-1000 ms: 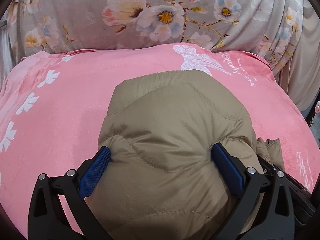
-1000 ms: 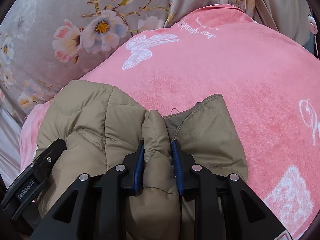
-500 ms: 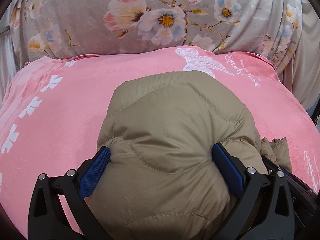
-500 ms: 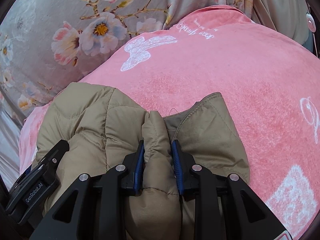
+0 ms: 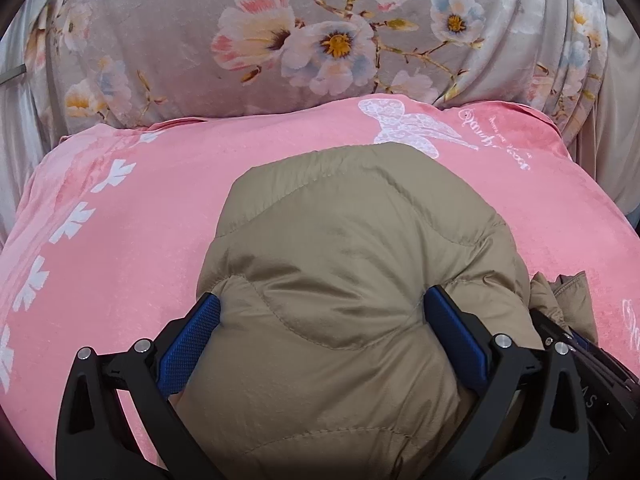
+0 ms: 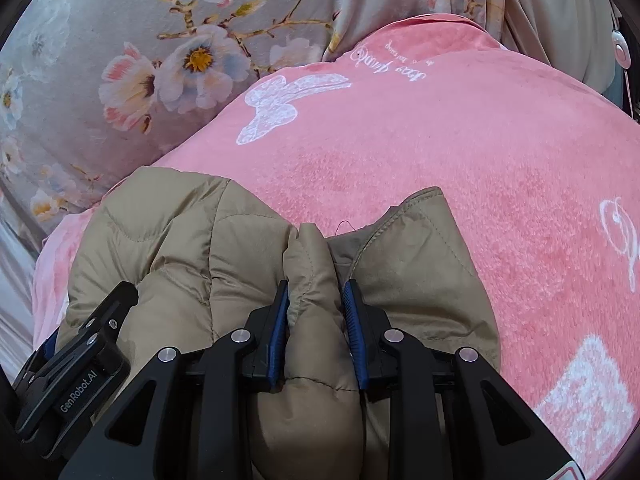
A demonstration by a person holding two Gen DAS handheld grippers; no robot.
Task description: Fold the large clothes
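A tan quilted puffer jacket (image 5: 352,248) is bundled on a pink blanket (image 5: 132,240). My left gripper (image 5: 322,306) has its jaws wide apart, and a thick puffed bulge of the jacket fills the gap and presses both blue pads (image 5: 188,344). My right gripper (image 6: 316,292) is shut on a narrow padded fold of the same jacket (image 6: 168,240). The two grippers are close side by side: the left gripper's body (image 6: 76,364) shows at the lower left of the right wrist view. The right gripper's body (image 5: 592,364) shows at the lower right of the left wrist view.
The pink blanket (image 6: 460,152) with white butterfly and leaf prints covers the surface around the jacket. A grey floral fabric (image 5: 280,40) rises behind it as a back edge. Plain grey drapery (image 6: 560,20) hangs at the far right.
Both grippers have drawn back slightly with the jacket; the floral fabric and blanket edge sit lower in the left view. Both grips look the same.
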